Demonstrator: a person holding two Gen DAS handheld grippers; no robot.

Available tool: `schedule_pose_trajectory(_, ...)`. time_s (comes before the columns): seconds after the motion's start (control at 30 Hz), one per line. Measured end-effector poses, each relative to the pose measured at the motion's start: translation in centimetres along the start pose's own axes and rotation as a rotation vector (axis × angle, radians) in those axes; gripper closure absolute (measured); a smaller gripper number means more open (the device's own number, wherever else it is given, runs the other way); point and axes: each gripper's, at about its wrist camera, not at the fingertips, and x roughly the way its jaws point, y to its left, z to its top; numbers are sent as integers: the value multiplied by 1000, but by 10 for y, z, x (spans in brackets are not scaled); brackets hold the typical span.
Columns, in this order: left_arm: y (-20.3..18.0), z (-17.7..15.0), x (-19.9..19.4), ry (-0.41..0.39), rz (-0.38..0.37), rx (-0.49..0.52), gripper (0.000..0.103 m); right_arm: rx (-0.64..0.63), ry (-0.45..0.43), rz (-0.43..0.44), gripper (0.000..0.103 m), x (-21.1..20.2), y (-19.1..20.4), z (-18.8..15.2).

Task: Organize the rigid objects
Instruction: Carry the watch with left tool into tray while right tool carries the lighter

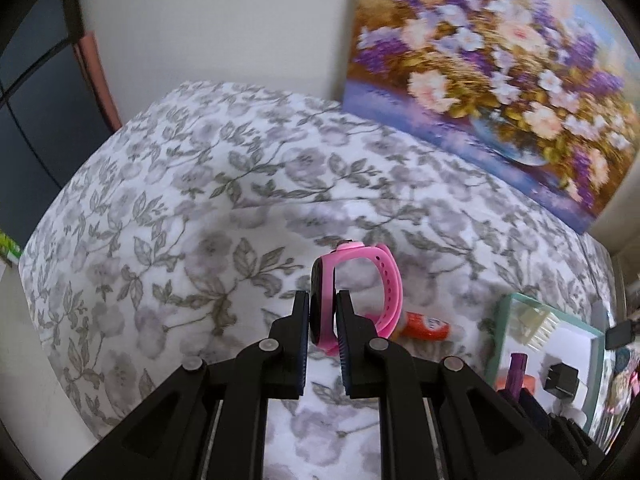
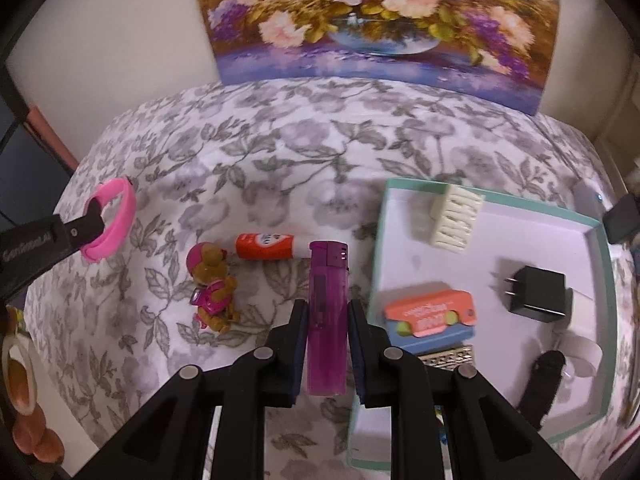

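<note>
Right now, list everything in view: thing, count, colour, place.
watch: 1, pink, in the left gripper
lighter: 1, purple, in the right gripper
glue stick: 1, orange and white, on the cloth
toy pup: 1, brown and pink, on the cloth left of the lighter
box: 1, teal rim, white inside, on the right
comb piece: 1, cream, in the box
charger plug: 1, black, in the box
toy bus: 1, orange and blue, in the box
cloth: 1, grey floral
painting: 1, flowers, against the wall
left gripper: black, shut
right gripper: black, shut
</note>
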Motion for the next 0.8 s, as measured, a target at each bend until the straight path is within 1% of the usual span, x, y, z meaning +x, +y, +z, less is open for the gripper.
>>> schedule_pose_trajectory(0.2, -27, -9, -11, -9, -13, 60, 89, 62, -29, -14, 82, -17, -28, 1)
schedule_pose_trajectory(0.27, -36, -11, -15, -8, -26, 79, 89, 80, -41, -42, 82, -22, -40, 1)
schedule_pose_trajectory(0.33, -43, -14, -17, 2, -59, 79, 89, 103, -52, -67, 82, -27, -55, 1)
schedule_pose_trajectory(0.43, -53, -17, -20, 3, -71, 88, 89, 144, -63, -99, 82, -32, -80, 0)
schedule_pose_trajectory(0.57, -73, -25, -24, 14, -97, 114, 89, 201, -62, -174, 82, -36, -115, -5)
schedule_pose_trajectory(0.73, -109, -39, -29, 23, -132, 197, 89, 293, -51, -187, 82, -38, -153, -15)
schedule_pose_trajectory(0.8, -122, -46, -30, 33, -152, 227, 89, 312, -49, -195, 82, -39, -162, -17)
